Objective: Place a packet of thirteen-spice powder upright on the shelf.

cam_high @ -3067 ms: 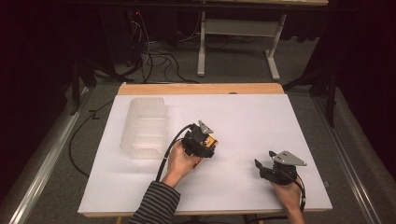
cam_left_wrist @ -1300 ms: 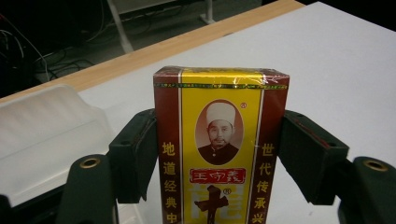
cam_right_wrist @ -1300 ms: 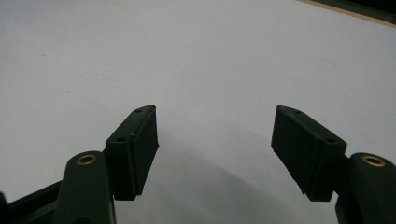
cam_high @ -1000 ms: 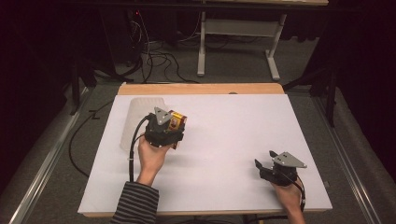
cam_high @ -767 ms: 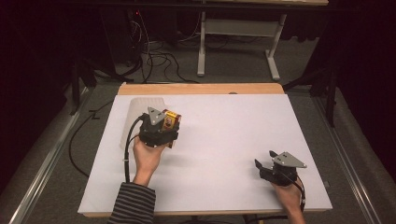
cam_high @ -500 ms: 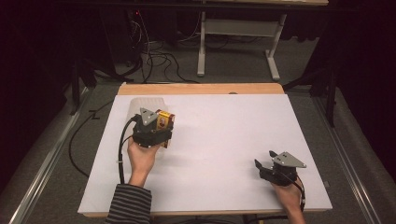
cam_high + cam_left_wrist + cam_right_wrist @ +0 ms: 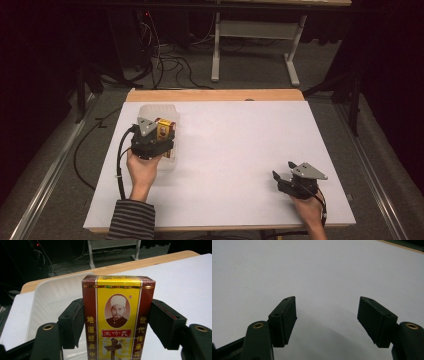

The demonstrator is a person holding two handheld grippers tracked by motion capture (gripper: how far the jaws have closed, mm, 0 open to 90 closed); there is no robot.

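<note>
left gripper (image 7: 161, 131) leftward – boxed, over tray (image 7: 150, 111)

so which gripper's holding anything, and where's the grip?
Left gripper clamps the red-and-yellow box by its two long side faces, over the clear tray. Right gripper is open, empty.

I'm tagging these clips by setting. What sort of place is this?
Probably a lab or recording workspace: a table with a plain white cover, loose cables on the dark floor behind, and another desk frame beyond. The left gripper holds a printed box above a clear bin.
</note>
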